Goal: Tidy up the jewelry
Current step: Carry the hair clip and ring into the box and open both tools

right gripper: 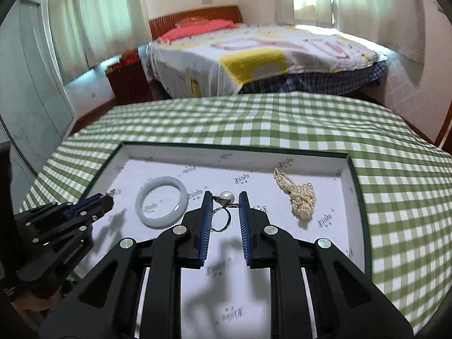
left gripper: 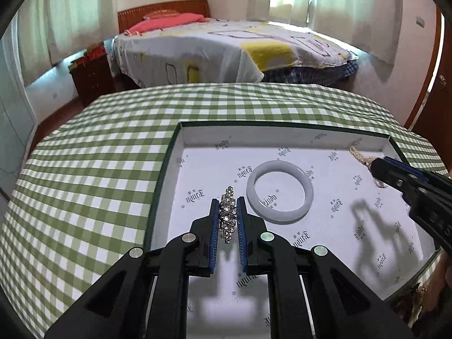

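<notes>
On the checked tablecloth (left gripper: 93, 152) I hold both pieces over the tray (left gripper: 180, 138) for sorting: left gripper (left gripper: 228, 209) pinches the rhinestone brooch (left gripper: 227, 214) at lower centre, right gripper (right gripper: 226, 202) pinches the pearl ring (right gripper: 223, 212)

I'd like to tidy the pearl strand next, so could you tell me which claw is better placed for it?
Neither is free, but the right claw, shut on a ring, is nearer the pearl strand; the left claw holds a brooch.

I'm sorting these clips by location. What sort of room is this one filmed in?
Most likely a home bedroom. A made bed with a wooden headboard and a pink pillow stands behind the table with the green checked cloth, and pale curtains cover the windows.
</notes>
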The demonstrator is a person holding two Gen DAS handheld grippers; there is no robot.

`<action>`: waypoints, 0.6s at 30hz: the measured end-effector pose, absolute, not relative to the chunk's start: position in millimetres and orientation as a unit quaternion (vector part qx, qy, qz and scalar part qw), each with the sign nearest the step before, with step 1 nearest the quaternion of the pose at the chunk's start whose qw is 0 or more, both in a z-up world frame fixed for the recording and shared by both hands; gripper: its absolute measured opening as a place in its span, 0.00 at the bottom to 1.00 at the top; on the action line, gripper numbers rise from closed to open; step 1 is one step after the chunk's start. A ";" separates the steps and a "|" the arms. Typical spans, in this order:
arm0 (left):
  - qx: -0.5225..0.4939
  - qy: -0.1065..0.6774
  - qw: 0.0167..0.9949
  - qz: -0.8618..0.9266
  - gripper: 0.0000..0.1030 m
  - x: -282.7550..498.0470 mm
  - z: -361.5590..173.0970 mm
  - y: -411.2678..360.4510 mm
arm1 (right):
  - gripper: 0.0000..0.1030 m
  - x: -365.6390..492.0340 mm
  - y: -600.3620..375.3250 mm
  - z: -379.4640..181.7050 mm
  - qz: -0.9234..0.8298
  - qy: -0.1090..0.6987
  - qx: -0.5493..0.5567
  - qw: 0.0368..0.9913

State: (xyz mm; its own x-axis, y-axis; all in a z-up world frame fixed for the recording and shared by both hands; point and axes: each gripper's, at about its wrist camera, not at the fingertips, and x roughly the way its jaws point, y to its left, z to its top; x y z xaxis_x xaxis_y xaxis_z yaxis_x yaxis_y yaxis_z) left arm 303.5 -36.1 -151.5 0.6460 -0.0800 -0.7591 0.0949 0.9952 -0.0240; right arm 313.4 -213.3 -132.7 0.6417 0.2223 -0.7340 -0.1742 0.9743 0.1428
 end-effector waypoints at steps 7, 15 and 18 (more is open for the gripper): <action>0.013 0.438 0.898 -0.046 0.13 311.0 -159.6 -36.2 | 0.18 334.9 -214.5 -149.9 0.099 0.454 0.020 0.886; 0.022 0.447 0.893 -0.046 0.28 315.4 -167.7 -40.0 | 0.29 338.6 -213.8 -153.8 0.103 0.469 0.014 0.877; 0.026 0.442 0.895 -0.046 0.41 314.2 -165.9 -41.0 | 0.35 337.9 -214.6 -152.2 0.103 0.463 0.014 0.880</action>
State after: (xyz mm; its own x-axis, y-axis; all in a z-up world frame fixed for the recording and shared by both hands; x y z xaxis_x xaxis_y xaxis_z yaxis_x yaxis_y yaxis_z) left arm 314.2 -41.0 -165.9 0.6050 -0.0594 -0.7940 0.1054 0.9944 0.0059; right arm 337.9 -214.6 -152.2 0.5494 0.1949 -0.8126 -0.1685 0.9783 0.1207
